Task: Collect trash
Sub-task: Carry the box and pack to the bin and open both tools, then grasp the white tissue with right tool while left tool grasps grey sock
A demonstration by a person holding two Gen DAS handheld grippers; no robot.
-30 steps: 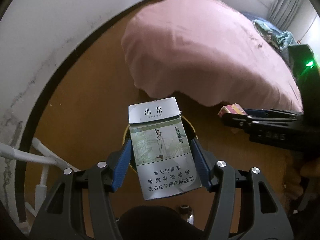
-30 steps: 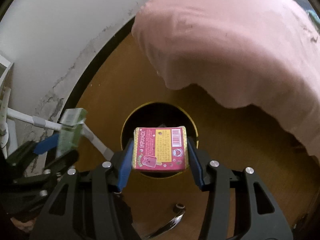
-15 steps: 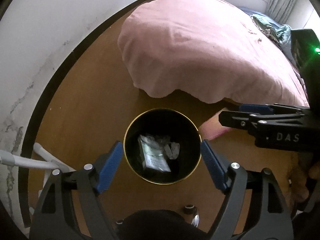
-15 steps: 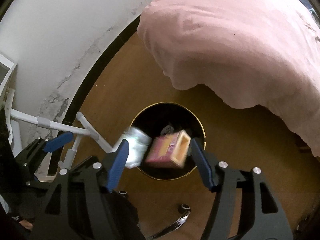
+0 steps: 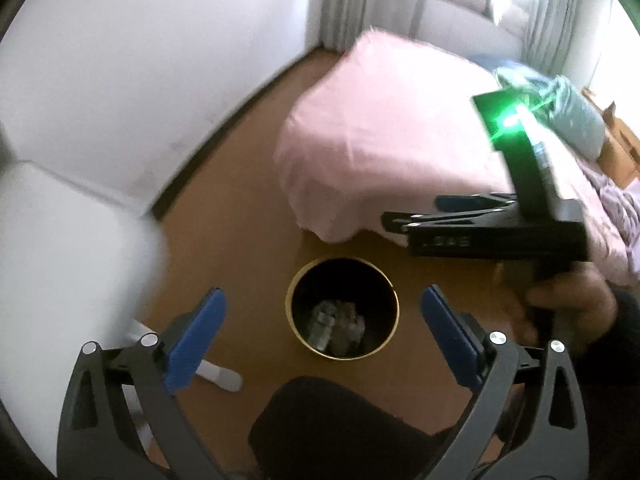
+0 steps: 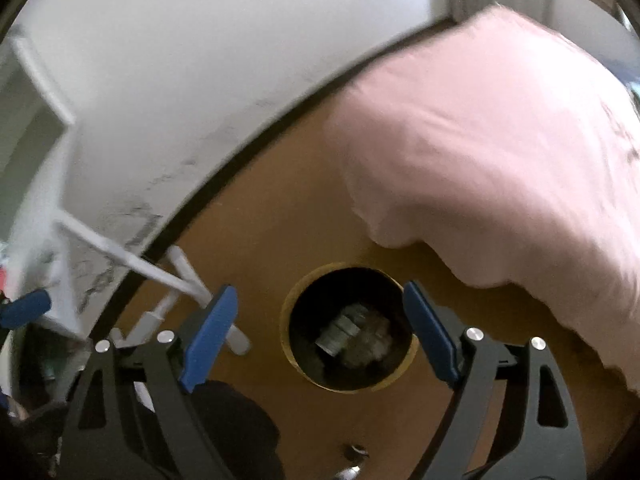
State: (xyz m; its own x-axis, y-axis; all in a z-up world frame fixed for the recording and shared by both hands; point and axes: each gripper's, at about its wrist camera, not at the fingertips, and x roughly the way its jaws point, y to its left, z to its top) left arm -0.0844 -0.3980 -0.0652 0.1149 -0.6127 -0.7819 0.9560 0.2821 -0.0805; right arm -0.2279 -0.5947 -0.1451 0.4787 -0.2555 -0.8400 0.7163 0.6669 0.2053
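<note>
Cigarette pack and pink box, gripped a second ago, now gone from both grippers; trash (image 5: 338,326) lies inside bin (image 5: 294,328), pink box not discernible. Drop step judged done.

Left gripper (image 5: 322,334) above bin: jaws just opened wide, empty.

Right gripper (image 6: 320,330) above bin: jaws just opened wide, empty.

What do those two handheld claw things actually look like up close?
Each gripper is a black plastic frame with triangular cut-outs and round silver pins. The left gripper and the right gripper both carry two long blue pads as fingers. Seen from the side, the right gripper has pale lettering, too blurred to read, and a glowing green light on a black block. A dark sleeve shows at the wrist.
</note>
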